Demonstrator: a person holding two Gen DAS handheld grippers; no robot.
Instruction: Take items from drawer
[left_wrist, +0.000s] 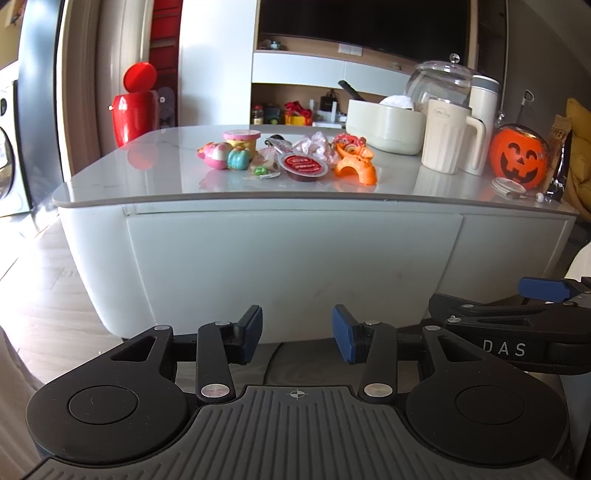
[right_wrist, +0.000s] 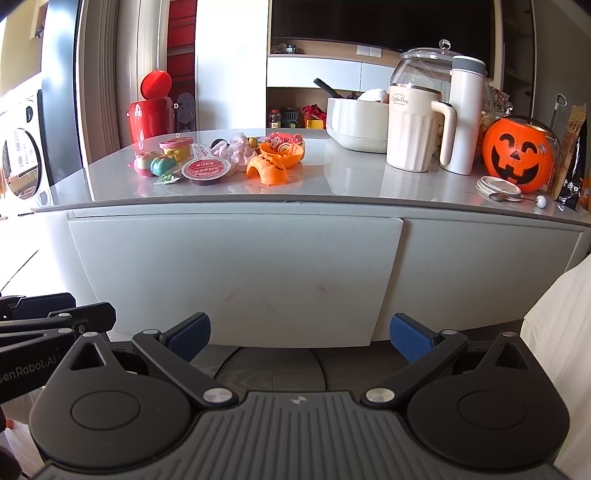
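Note:
The white drawer front (left_wrist: 291, 269) (right_wrist: 232, 277) under the grey tabletop is closed. On the tabletop lies a pile of small items: a pink toy (left_wrist: 216, 155), a red-lidded sauce cup (left_wrist: 303, 166) (right_wrist: 206, 170), and an orange toy (left_wrist: 356, 169) (right_wrist: 267, 168). My left gripper (left_wrist: 297, 334) hangs low in front of the drawer, open, nothing between its blue pads. My right gripper (right_wrist: 301, 338) is also low before the drawer, open wide and empty. In the left wrist view the right gripper (left_wrist: 517, 325) shows at the right edge.
At the right of the tabletop (right_wrist: 354, 177) stand a cream mug (right_wrist: 415, 129), a white flask (right_wrist: 466, 114), a glass jar (right_wrist: 421, 62), a white bowl (right_wrist: 354, 120) and an orange pumpkin bucket (right_wrist: 517, 155). A red bin (right_wrist: 151, 110) stands behind the table. White cloth (right_wrist: 557, 350) is at right.

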